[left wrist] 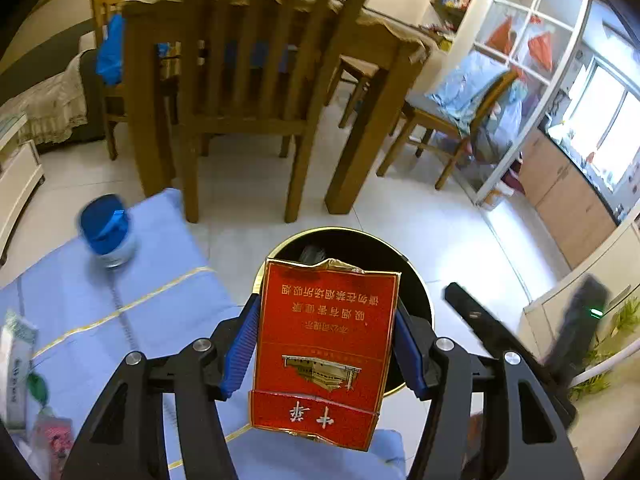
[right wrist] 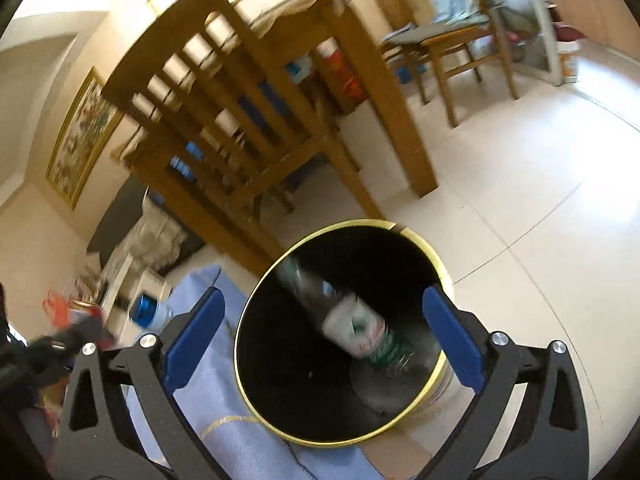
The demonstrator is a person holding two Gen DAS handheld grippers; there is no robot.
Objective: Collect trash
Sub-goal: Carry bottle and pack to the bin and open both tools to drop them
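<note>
Left hand-held gripper (left wrist: 326,344) clamping one red pack (left wrist: 324,354), right hand-held gripper (right wrist: 322,336) apart, one blurred bottle (right wrist: 352,328) perhaps inside bin (right wrist: 420,240).

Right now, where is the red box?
In the left wrist view the red box sits low in the middle, clamped in the left gripper, just in front of the black bin.
</note>
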